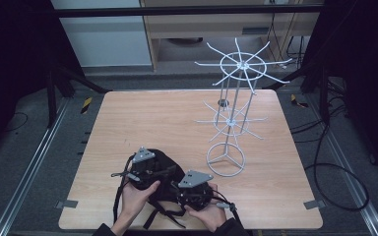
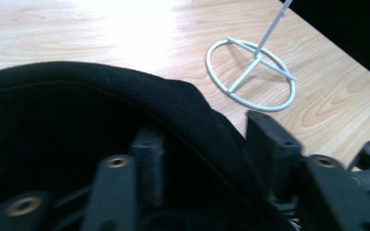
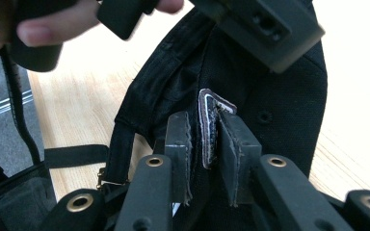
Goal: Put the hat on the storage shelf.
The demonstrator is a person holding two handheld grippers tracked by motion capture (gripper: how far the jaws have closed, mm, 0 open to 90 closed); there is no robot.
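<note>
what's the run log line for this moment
left gripper: straddles black bag edge | right gripper: shut on bag patch | rack: empty

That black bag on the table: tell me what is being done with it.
A person works on the black bag at the table's near edge with two hand-held grippers. The right gripper has a small stitched patch on the bag between its jaws. The left gripper straddles the bag's curved fabric rim; whether its pads press is unclear. A white wire rack stands untouched farther back.
</note>
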